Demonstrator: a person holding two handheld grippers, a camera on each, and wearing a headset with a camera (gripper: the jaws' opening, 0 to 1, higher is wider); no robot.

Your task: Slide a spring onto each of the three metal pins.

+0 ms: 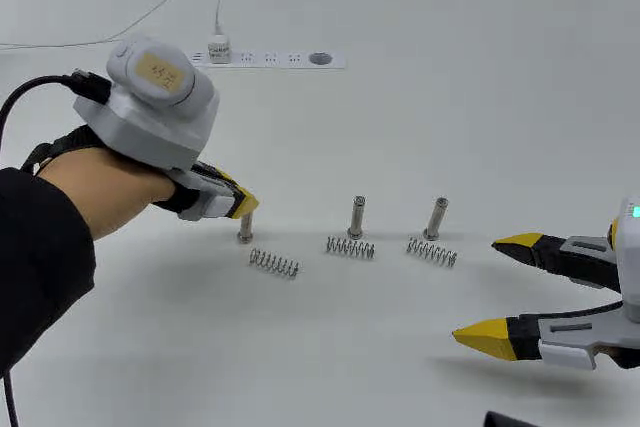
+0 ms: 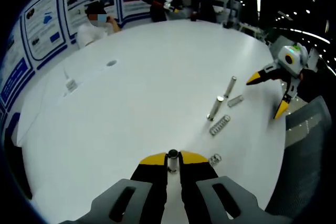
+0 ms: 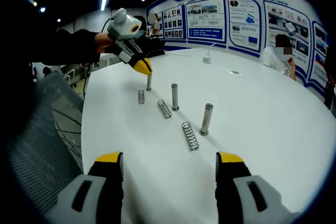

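1. The left gripper [image 1: 243,205] was clamped on the top of the left pin [image 1: 245,231], middle left of the head view.
2. The right gripper [image 1: 478,289] was wide apart at the lower right, holding nothing.
3. Three springs [image 1: 350,247] lay flat on the white table [image 1: 450,97], one just below each pin.
4. A power strip [image 1: 268,58] lay at the top; posters [image 3: 220,19] covered the wall.

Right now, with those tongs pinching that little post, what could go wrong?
The left tongs clamp the left pin at its top: a sideways tug might topple it, and they block where a spring must enter. The right spring lies loose near the open right tongs; a nudge could roll it away.
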